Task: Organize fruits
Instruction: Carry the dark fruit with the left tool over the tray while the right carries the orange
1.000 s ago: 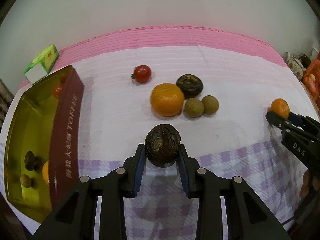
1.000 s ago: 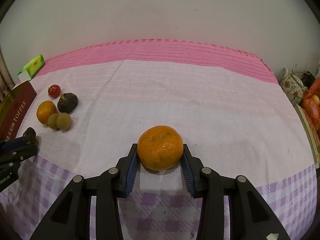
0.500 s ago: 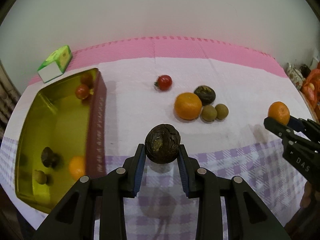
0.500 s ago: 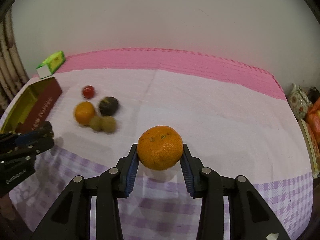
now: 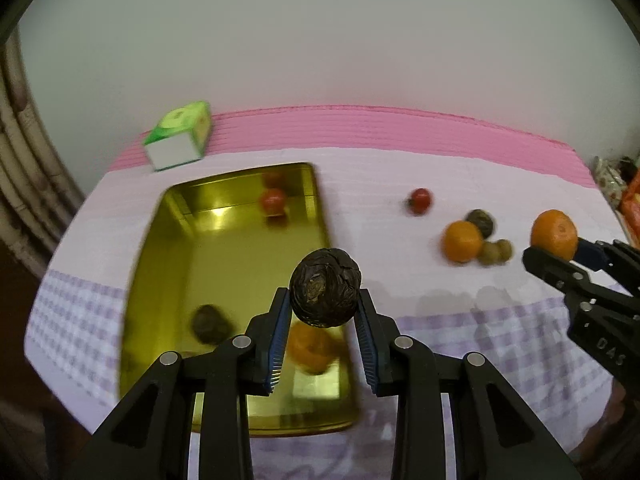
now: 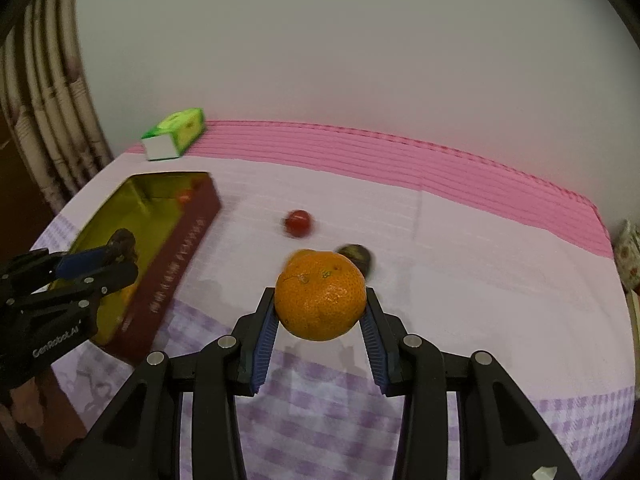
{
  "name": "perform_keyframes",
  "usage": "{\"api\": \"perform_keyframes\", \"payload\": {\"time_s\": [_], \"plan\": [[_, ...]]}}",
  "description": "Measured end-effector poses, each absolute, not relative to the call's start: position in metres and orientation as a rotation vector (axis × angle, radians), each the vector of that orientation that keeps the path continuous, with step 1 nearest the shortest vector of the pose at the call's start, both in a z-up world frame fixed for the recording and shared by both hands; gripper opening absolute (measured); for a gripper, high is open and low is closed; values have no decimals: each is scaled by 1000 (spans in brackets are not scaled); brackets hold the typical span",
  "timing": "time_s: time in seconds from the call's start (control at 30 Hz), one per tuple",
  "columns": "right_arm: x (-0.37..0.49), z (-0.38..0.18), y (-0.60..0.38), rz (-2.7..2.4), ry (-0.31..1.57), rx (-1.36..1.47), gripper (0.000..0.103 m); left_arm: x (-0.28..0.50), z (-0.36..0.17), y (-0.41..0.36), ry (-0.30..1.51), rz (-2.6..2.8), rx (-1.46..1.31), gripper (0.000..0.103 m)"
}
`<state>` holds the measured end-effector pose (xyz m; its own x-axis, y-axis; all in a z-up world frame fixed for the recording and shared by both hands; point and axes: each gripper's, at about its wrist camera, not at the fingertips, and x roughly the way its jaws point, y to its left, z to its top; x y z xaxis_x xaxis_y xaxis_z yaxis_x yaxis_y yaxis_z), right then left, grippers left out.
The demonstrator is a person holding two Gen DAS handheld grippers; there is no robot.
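Note:
My left gripper is shut on a dark wrinkled passion fruit and holds it in the air over the right side of the gold tin box. The box holds a tomato, a dark fruit and an orange. My right gripper is shut on an orange, raised above the cloth; it also shows in the left wrist view. On the cloth lie a tomato, an orange, a dark fruit and small brown fruits.
A green and white carton lies behind the box near the wall. The box's maroon side wall faces the loose fruits. Curtains hang at the left. Clutter sits beyond the table's right edge.
Both grippers have risen and swung left with their fruits. The left one now hangs over the gold box; the right one has come closer to the loose fruit group.

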<state>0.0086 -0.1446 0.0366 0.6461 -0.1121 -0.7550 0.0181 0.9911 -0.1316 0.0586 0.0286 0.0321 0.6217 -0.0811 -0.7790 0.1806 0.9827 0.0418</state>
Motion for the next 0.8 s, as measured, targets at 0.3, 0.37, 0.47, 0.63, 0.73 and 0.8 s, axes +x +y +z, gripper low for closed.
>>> {"api": "perform_keyframes", "payload": {"time_s": [0.3,0.37,0.47,0.63,0.73,0.8], "plan": [[25,32,-93,25,884,-130,37,63,25,89,883,-47,148,33],[27,31,-83,41,890,-139,37,64,22,97,886,-35,154,33],[31,30,-70,58,892,-150,37,68,18,105,895,-32,160,33],[43,26,-43,93,904,-187,37,74,12,110,911,-24,163,33],[48,22,-33,107,906,-205,37,78,8,115,933,-20,153,33],[52,18,-29,121,918,-197,37,81,5,118,951,-11,150,33]]}}
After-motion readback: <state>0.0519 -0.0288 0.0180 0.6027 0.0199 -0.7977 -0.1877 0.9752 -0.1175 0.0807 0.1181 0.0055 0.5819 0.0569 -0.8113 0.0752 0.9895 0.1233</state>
